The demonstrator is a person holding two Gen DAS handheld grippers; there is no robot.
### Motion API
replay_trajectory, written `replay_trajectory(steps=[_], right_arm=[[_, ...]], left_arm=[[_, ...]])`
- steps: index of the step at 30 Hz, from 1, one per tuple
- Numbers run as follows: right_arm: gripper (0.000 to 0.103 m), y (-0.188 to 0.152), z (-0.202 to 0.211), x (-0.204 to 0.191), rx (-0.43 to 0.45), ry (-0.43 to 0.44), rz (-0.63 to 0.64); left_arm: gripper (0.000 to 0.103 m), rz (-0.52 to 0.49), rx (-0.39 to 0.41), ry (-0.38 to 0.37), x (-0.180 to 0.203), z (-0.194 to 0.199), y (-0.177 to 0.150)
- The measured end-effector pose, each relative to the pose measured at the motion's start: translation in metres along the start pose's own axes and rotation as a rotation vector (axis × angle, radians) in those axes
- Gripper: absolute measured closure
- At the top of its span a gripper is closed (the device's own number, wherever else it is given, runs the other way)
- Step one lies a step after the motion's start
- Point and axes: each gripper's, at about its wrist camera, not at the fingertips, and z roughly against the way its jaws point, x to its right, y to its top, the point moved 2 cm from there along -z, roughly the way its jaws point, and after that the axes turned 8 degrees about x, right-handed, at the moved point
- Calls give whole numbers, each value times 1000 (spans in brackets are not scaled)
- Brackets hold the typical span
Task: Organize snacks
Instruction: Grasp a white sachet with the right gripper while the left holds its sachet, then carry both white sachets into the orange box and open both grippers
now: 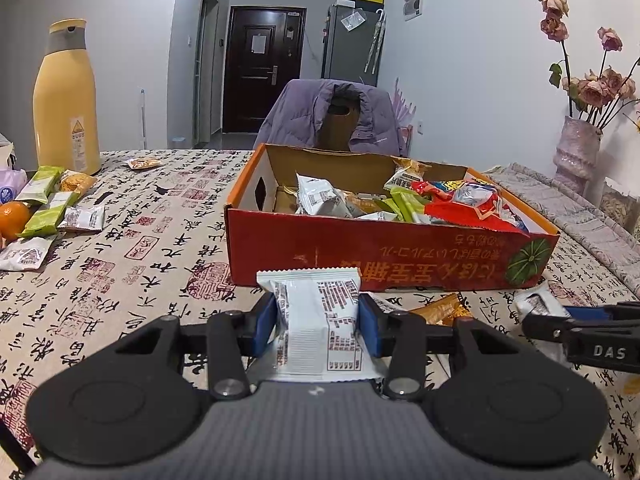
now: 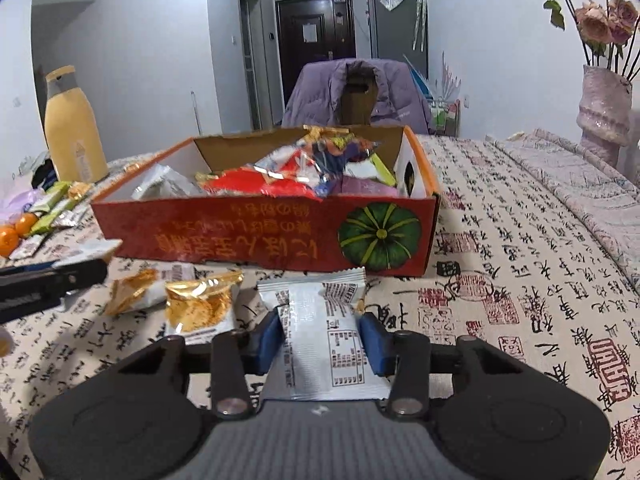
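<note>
Both grippers loaded, box ahead

Now each tool grips one white snack packet. Left gripper (image 1: 318,322) is clenched on a white packet (image 1: 320,320), blue pads (image 1: 370,320) pressing its two long sides, top seam standing clear ahead of the tips. Right gripper (image 2: 322,334) likewise grasps its own white packet (image 2: 322,340) across the middle; no earlier picture to compare

Red cardboard box (image 1: 360,248) sits on the table just ahead of both tools, already part-filled with mixed snacks

Handling, judged: packets look light, soft, air-puffed, foil slick. Contents probably brittle, so squeeze mildly. A mid-body hold across the width seems right; crimped seams would slip or tear

View differences:
- Left wrist view shows loose snacks and an orange (image 1: 14,218) far off to its left, beside the yellow flask (image 1: 66,100); the right tool's tip enters at its right edge
- Right wrist view shows two gold-foil packets (image 2: 202,304) lying just left of its tips, before the box, and the pumpkin print on the box front
</note>
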Motion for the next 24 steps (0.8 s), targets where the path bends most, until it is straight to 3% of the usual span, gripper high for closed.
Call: replay_trajectory(steps=[11, 24], right_arm=[[60, 20, 20, -3, 100, 19, -3], [60, 75, 17, -13, 216, 41, 14]], left_arm=[[58, -3, 33, -28, 9, 17, 20], [58, -24, 129, -35, 30, 11, 82]])
